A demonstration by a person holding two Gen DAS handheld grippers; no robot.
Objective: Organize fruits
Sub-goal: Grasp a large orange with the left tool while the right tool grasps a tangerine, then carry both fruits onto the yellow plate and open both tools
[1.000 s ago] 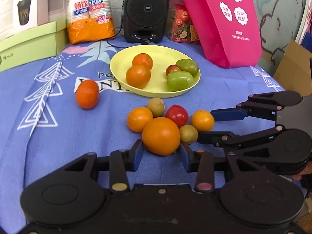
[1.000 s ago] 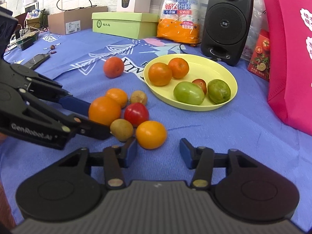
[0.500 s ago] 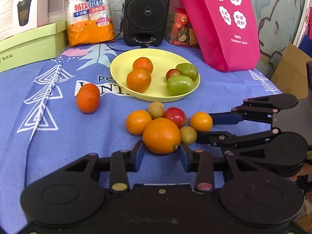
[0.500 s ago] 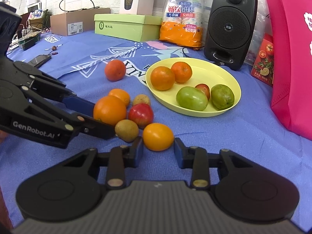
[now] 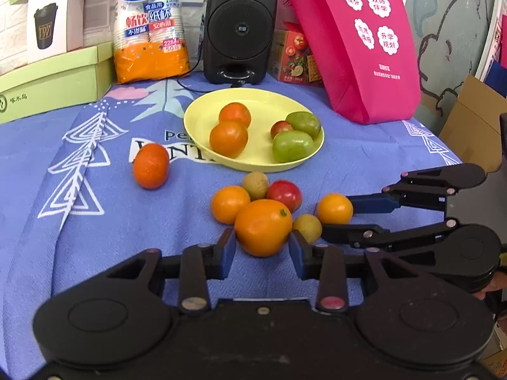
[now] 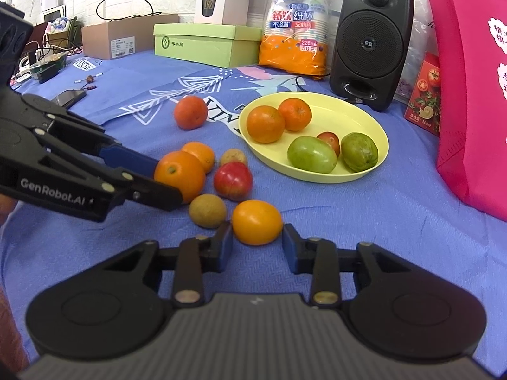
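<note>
The plate (image 5: 202, 117) is pale yellow, and on it lie two orange-red fruits (image 5: 228, 138) and two green ones (image 5: 292, 146) with a small red one (image 5: 280, 127) between them. Just in front of the plate, the tablecloth (image 5: 95, 221) is blue with white line-drawn triangles and lettering (plus a pink patch toward its far edge), and it carries a big orange (image 5: 263, 227), smaller oranges (image 5: 335, 208), a red tomato (image 5: 284, 193) and dull yellow-brown fruits (image 5: 256, 184). Behind the plate stand a black speaker (image 5: 240, 25), a magenta bag (image 5: 358, 47) with white scalloped labels, an orange-and-blue cup pack (image 5: 150, 28) and a light green box (image 5: 54, 82); both grippers are black with blue finger pads (image 5: 228, 248).
</note>
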